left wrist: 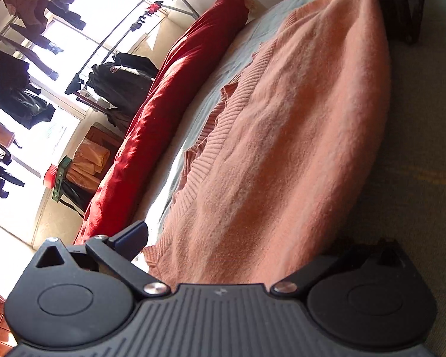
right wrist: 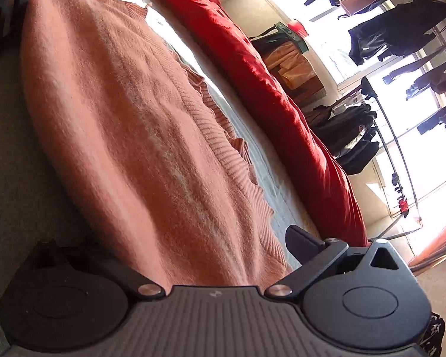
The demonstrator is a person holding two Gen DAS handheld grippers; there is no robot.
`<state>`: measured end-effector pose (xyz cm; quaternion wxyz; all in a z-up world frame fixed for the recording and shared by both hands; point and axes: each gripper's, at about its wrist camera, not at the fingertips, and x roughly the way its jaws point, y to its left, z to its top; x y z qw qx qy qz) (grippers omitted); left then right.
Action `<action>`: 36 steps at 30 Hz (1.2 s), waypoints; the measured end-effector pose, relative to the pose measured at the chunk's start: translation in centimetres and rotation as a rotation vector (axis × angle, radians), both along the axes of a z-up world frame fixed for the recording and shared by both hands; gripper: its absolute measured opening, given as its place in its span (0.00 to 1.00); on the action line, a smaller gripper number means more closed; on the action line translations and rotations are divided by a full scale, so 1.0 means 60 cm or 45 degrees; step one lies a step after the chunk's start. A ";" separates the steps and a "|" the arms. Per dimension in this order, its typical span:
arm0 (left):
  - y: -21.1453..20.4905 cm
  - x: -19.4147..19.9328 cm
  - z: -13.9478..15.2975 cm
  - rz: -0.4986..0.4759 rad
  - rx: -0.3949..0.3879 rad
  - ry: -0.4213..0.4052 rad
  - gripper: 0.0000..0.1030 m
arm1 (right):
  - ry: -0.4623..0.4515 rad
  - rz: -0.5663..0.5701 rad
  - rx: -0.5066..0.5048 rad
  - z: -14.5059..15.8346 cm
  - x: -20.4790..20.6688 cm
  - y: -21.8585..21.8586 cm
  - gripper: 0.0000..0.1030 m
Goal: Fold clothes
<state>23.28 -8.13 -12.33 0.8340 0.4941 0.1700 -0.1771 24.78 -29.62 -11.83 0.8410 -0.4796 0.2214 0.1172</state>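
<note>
Bed (left wrist: 416, 154): lying under a pink sweater (left wrist: 282, 136)
Sweater: spreading between both grippers' spread fingers
Left gripper (left wrist: 252, 255): gaping wide
Right gripper (right wrist: 175, 253): gaping wide

Left gripper (left wrist: 252, 244) black plastic, ribbed base, round side discs. Silver screws at finger pivots. Right gripper (right wrist: 193, 247) identical.

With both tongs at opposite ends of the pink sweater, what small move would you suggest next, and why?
Probably close both tongs on the near edge. The left tongs and right tongs stand open astride the pink sweater, which lies flat on the bed, apparently ungripped.
</note>
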 end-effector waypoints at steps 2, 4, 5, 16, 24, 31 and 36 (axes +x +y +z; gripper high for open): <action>0.016 0.006 0.001 0.031 -0.020 0.002 1.00 | -0.008 -0.016 0.012 0.000 -0.001 -0.019 1.00; 0.012 0.014 0.001 0.051 -0.045 0.006 1.00 | -0.033 -0.026 0.021 -0.005 0.004 -0.010 1.00; -0.001 0.020 -0.002 0.050 -0.042 -0.004 1.00 | -0.058 -0.021 0.011 -0.008 0.009 0.002 1.00; -0.001 0.010 -0.014 0.024 -0.012 -0.097 1.00 | -0.196 -0.023 -0.047 -0.024 0.005 -0.012 1.00; -0.028 0.032 -0.017 0.011 0.021 -0.123 0.93 | -0.246 -0.018 -0.094 -0.028 0.042 0.012 0.98; -0.034 -0.003 -0.027 -0.077 0.108 -0.132 0.46 | -0.244 0.092 -0.245 -0.046 0.000 0.024 0.56; -0.036 0.001 -0.015 -0.064 0.045 -0.143 0.31 | -0.242 0.056 -0.168 -0.036 0.015 0.025 0.38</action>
